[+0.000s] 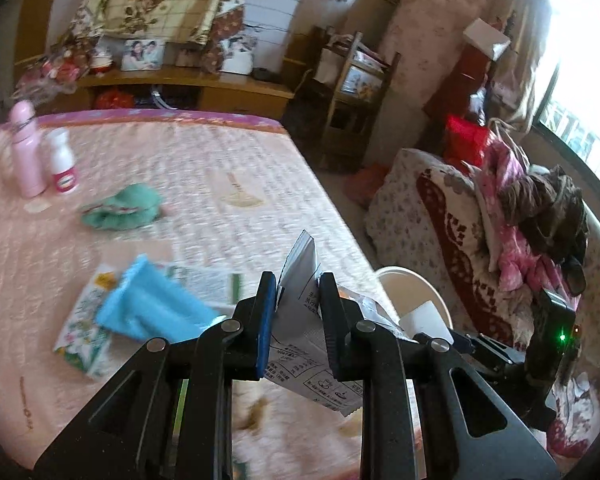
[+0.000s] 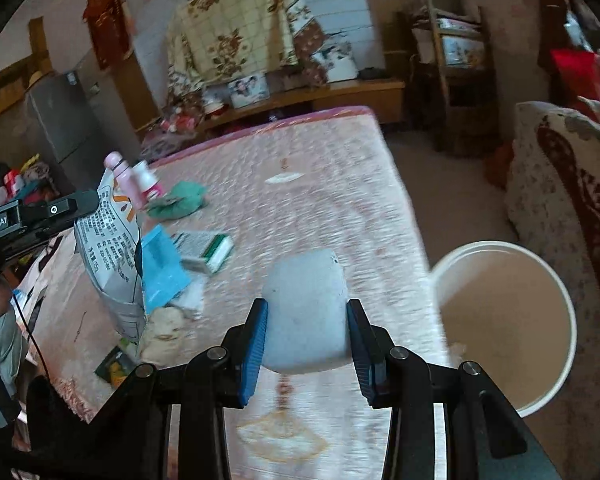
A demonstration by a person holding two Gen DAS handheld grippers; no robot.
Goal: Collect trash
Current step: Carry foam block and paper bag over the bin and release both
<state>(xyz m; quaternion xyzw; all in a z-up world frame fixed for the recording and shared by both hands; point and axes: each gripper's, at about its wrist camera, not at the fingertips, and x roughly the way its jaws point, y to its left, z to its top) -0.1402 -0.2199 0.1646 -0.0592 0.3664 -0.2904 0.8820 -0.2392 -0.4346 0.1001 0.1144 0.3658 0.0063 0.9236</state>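
Both tongs loaded, bin lower right.

You're pinching a flat grey-white printed foil sachet (image 1: 300, 320) in the left gripper (image 1: 297, 300), jaws narrow; it's light, floppy and slick, so hold mid-body, not the torn edge. The right gripper (image 2: 307, 330) is clamping a pale grey-white block (image 2: 306, 312), maybe foam; material unclear. The white round plastic bin (image 2: 556, 292) is partly cut off, its contents blurred.

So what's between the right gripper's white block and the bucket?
Only bare pink bedspread, then the bed's edge; the right wrist view shows block and bucket with nothing between.
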